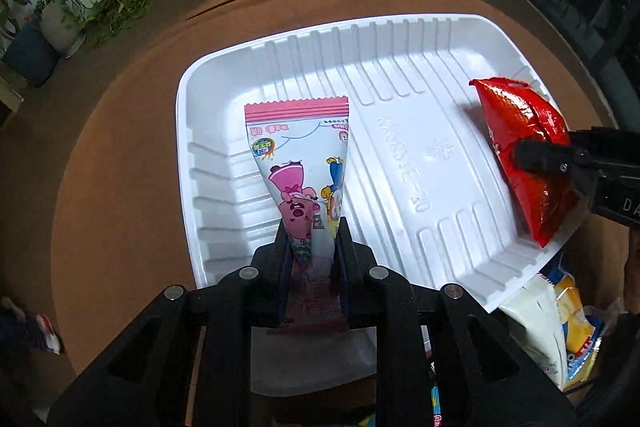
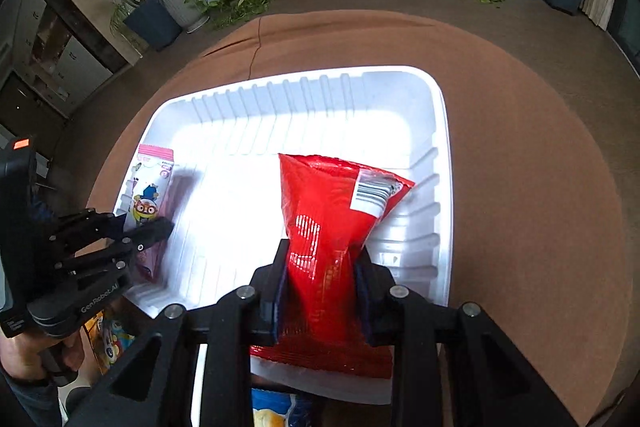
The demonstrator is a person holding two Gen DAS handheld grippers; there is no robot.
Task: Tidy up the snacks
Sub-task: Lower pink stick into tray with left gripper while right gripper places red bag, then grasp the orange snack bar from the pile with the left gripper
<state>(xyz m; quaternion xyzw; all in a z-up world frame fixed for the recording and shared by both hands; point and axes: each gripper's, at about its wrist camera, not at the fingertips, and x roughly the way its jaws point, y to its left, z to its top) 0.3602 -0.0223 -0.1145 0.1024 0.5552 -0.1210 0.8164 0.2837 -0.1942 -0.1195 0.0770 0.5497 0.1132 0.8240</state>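
A white ribbed plastic tray (image 1: pixel 280 55) lies on a brown round table; it also shows in the right wrist view (image 2: pixel 440 187). My left gripper (image 1: pixel 314 231) is shut on a pink cartoon snack packet (image 1: pixel 304 155) and holds it over the tray's left side; the packet shows in the right wrist view (image 2: pixel 150 187) too. My right gripper (image 2: pixel 322 255) is shut on a red snack bag (image 2: pixel 332 195) over the tray's right side. The red bag (image 1: pixel 520 131) and right gripper (image 1: pixel 540 155) appear at the right of the left wrist view.
More snack packets lie by the tray's near edge, white and yellow ones (image 1: pixel 560 323) and a blue and yellow one (image 2: pixel 276 411). The brown table (image 2: pixel 540 167) surrounds the tray. Potted plants and a low white shelf stand across the room.
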